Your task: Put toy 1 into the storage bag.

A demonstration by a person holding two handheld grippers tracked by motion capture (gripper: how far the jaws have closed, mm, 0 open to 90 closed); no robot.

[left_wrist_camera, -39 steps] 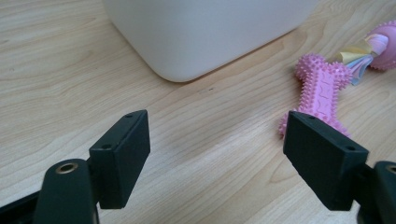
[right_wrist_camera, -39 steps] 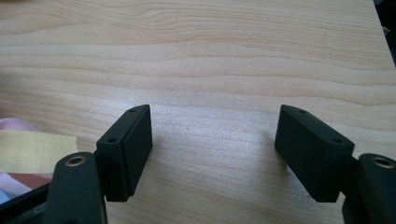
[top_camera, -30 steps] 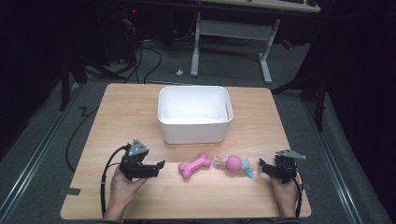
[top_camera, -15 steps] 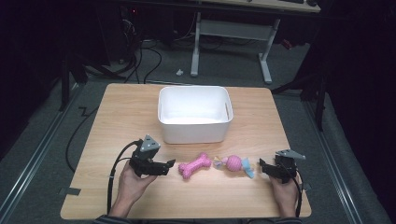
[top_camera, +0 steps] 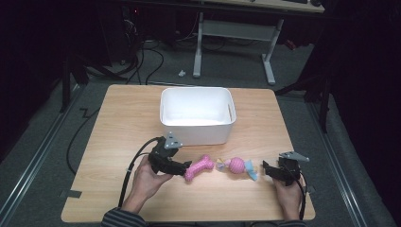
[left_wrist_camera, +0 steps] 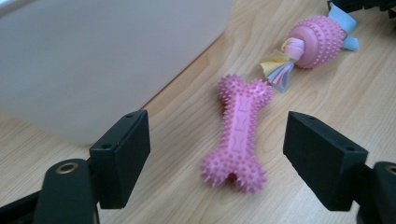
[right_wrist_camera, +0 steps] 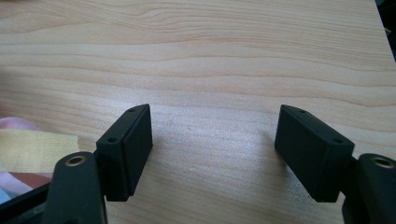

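The left gripper (left_wrist_camera: pixel 217 154), jaws spread wide and empty, has advanced rightward until the pink bone toy (left_wrist_camera: pixel 239 133) lies between them, probably untouched; a grab looks next. The right gripper (right_wrist_camera: pixel 212 154) rests open on bare table (top_camera: pixel 118 123), right of the spiky ball toy (top_camera: pixel 236 165).

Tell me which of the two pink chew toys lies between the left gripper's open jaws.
The pink spiked bone; the spiked ball with cloth tails lies farther off, toward the right gripper.
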